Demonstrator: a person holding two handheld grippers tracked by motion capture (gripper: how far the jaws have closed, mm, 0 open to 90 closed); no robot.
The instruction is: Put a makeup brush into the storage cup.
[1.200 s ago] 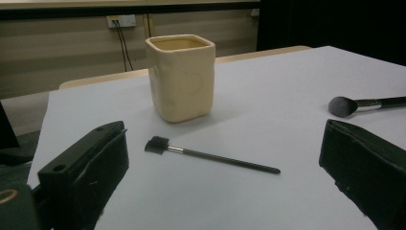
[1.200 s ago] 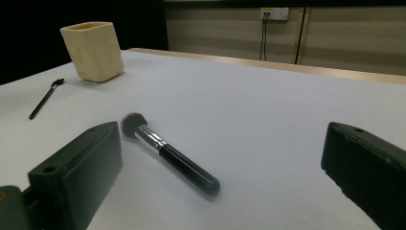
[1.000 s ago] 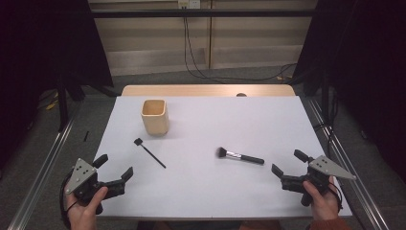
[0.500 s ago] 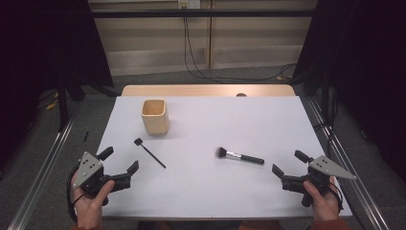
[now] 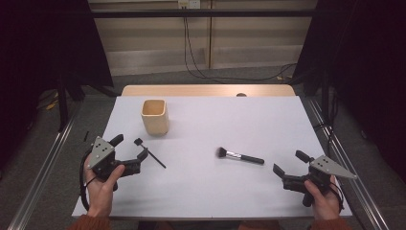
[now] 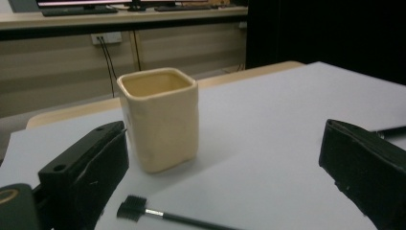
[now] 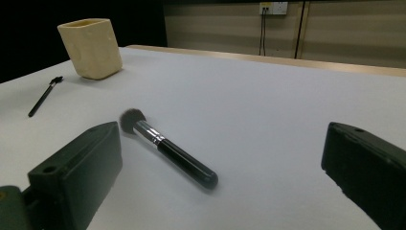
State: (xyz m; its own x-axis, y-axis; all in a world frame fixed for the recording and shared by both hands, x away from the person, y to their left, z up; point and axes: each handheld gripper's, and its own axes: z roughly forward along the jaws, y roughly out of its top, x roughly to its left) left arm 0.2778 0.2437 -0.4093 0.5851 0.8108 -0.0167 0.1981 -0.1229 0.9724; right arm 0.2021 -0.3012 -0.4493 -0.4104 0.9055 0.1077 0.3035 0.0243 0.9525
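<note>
White paper covers the counter [image 5: 268,120], where the left gripper [image 5: 130,152], jaws released, nears the thin black spoolie brush [image 5: 149,153] beside the cream square ceramic cup [image 5: 154,116]; closing around its handle likely comes next.

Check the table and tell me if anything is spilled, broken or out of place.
Nothing stands out. The cream cup stands upright and looks intact; the thin black brush and the makeup brush lie flat on the white table, apart from each other. No spill.
</note>
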